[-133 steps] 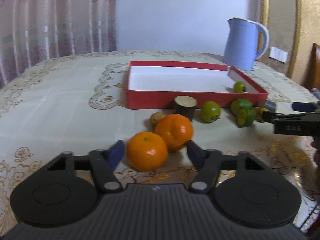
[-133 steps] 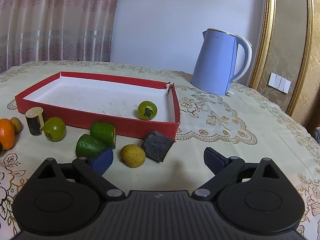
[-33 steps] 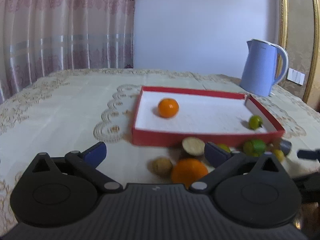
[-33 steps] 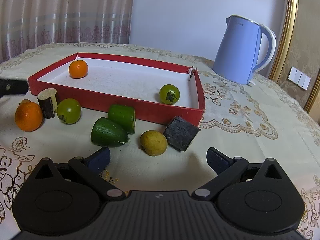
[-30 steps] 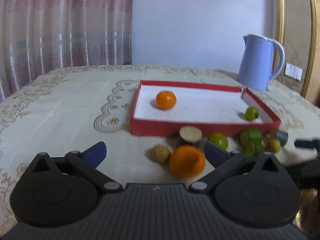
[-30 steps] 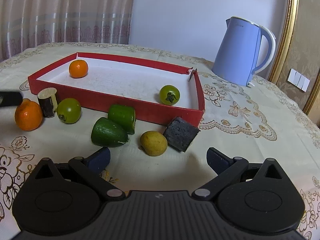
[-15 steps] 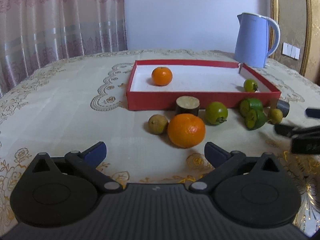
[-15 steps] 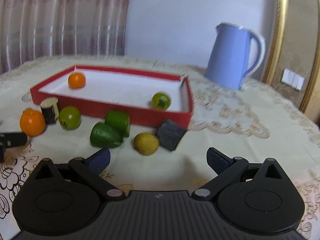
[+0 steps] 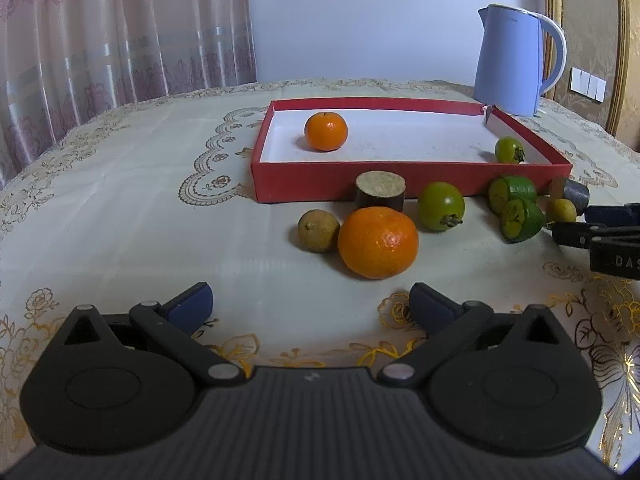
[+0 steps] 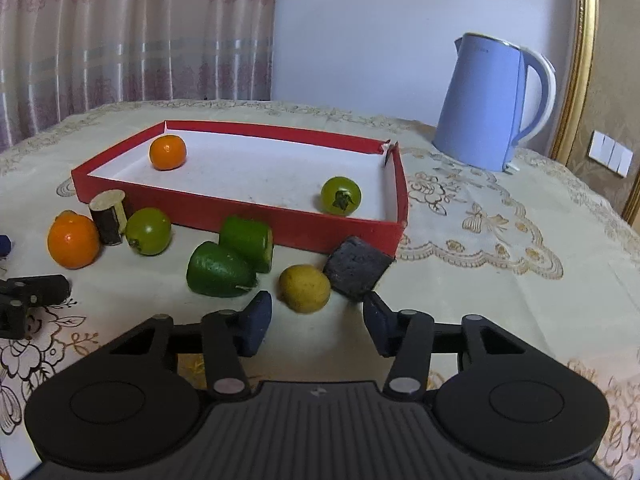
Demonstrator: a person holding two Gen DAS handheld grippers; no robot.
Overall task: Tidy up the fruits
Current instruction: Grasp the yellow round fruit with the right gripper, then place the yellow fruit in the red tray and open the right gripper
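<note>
Left wrist view: the left gripper (image 9: 311, 306) stands wide open, holding nothing, just short of a glossy orange (image 9: 377, 241) on the tablecloth (image 9: 120, 208). A brown longan (image 9: 318, 230) touches the orange's left side; a wood stub (image 9: 379, 191) and a green fruit (image 9: 441, 206) sit behind it, against the red tray (image 9: 312, 181), which holds another orange (image 9: 325, 131). The right tool's body reads "DAS".

Right wrist view: the right gripper (image 10: 318, 322) is open, fingers flanking a yellow fruit (image 10: 304, 288), not gripping. Cucumber pieces (image 10: 219, 269) and a dark block (image 10: 357, 266) crowd either side. A blue kettle (image 10: 486, 106) stands beyond.

Both wrist views sit low over the table, facing the shared red tray (image 9: 332, 186) (image 10: 224, 204)
</note>
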